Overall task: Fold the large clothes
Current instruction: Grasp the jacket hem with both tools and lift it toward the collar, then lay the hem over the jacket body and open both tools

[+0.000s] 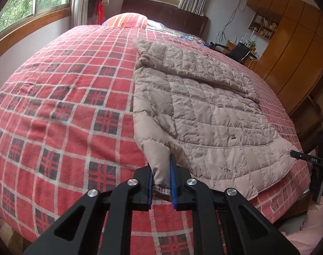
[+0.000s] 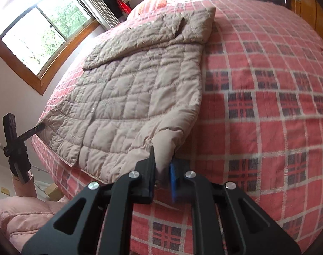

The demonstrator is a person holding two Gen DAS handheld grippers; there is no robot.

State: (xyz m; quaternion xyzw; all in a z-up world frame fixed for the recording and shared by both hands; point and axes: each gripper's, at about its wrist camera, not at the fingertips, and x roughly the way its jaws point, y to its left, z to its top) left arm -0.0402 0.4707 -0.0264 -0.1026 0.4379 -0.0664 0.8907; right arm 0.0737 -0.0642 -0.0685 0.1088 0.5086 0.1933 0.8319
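A beige quilted jacket (image 1: 204, 110) lies spread flat on a bed with a red plaid cover (image 1: 65, 106), one sleeve folded across its upper part. My left gripper (image 1: 161, 170) is shut on the near sleeve cuff (image 1: 161, 182), held between the blue pads. In the right wrist view the same jacket (image 2: 129, 97) fills the left half, and my right gripper (image 2: 163, 161) is shut on a puffy end of it at the near edge. Each view shows the other gripper at the jacket's far corner: the right gripper (image 1: 294, 154) and the left gripper (image 2: 41, 126).
A striped pillow (image 1: 127, 20) and dark headboard (image 1: 161, 14) are at the bed's far end. Windows (image 1: 23, 6) line the left wall and a wooden wardrobe (image 1: 293, 53) stands on the right. A person's pink quilted sleeve (image 2: 23, 212) shows at the bed's near edge.
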